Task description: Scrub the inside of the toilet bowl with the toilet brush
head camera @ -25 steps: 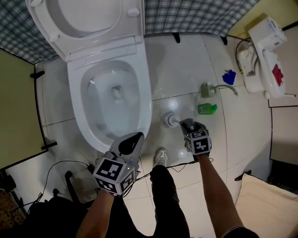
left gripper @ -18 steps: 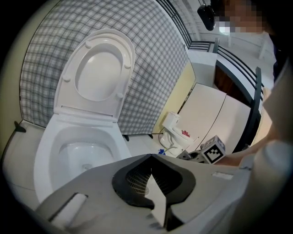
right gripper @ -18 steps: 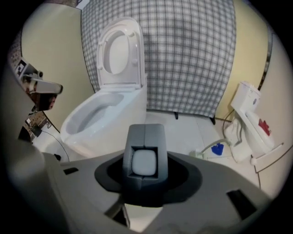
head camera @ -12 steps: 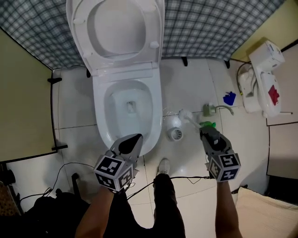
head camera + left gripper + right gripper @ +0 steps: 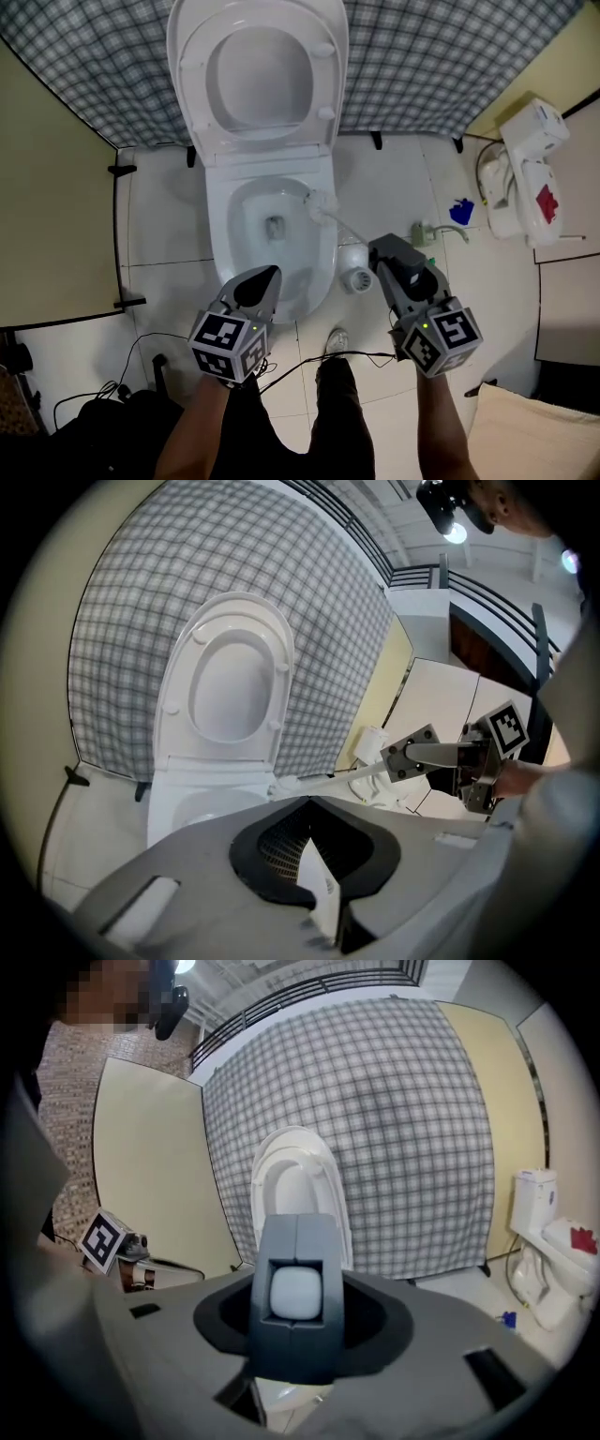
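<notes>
Since a second back, toilet brush (image 5: 319,201) lifted clear of floor holder (image 5: 356,278); head now over far right rim of toilet bowl (image 5: 218,246). Right gripper (image 5: 384,249) clamped on handle end. Left gripper (image 5: 259,281) jaws together, empty, near bowl front. Brush likely light: stiff plastic shaft, springy bristles, maybe wet. Grip far back suits reach, though head may wobble

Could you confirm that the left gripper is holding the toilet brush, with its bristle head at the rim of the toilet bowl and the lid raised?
Not quite: the right gripper holds the toilet brush, not the left gripper, whose jaws are together on nothing. The head view shows this. The rest stands: the bristle head is at the rim of the toilet bowl, and the lid is raised.
</notes>
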{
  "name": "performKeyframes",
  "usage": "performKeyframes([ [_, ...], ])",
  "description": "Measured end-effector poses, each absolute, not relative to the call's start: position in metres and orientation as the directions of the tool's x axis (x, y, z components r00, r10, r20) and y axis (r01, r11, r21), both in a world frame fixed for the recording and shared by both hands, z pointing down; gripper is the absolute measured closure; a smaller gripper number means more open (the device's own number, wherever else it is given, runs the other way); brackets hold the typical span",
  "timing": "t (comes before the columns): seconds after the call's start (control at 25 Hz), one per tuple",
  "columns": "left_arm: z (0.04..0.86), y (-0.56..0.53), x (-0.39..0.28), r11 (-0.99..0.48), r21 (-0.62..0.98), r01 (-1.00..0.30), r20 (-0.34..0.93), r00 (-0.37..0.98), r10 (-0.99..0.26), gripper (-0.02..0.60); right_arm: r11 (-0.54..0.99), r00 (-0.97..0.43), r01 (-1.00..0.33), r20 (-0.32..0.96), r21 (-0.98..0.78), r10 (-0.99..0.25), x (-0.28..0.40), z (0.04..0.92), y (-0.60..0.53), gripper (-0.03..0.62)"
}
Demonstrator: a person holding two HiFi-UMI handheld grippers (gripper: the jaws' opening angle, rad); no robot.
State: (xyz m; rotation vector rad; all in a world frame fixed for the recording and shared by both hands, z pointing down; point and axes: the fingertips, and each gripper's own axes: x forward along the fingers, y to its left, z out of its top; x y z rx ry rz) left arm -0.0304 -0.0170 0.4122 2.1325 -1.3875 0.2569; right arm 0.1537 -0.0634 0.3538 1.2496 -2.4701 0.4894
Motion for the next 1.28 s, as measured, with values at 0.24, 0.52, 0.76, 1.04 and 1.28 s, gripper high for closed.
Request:
performKeyframes([
  [0.24,0.475,-0.011,-0.055,-0.206,0.364,-0.908,0.528,0.383,-0.757,0.572,0.544,-0.579,-0.805,0.515,-0.237,-0.632,0.103,0.446,-0.056,0.401],
  [0.52,0.512,-0.013,-0.069,-0.166,0.407,-0.898,0.548,0.386,-0.743,0.572,0.521,-0.578,-0.804,0.581,-0.287,-0.572,0.063,0.527,-0.072,0.401],
  [0.76,0.530,-0.022,-0.074,-0.158,0.427,-0.891,0.556,0.396,-0.731,0.572,0.525,-0.569,-0.807,0.590,-0.270,-0.572,0.031,0.561,-0.103,0.401],
  [1.04,0.533,-0.040,-0.094,-0.132,0.430,-0.893,0.565,0.381,-0.732,0.572,0.549,-0.583,-0.793,0.588,-0.264,-0.560,-0.005,0.576,-0.132,0.401],
  [1.28,0.538,-0.040,-0.100,-0.126,0.432,-0.893,0.569,0.378,-0.731,0.572,0.602,-0.604,-0.755,0.632,-0.258,-0.487,-0.012,0.590,-0.104,0.399],
])
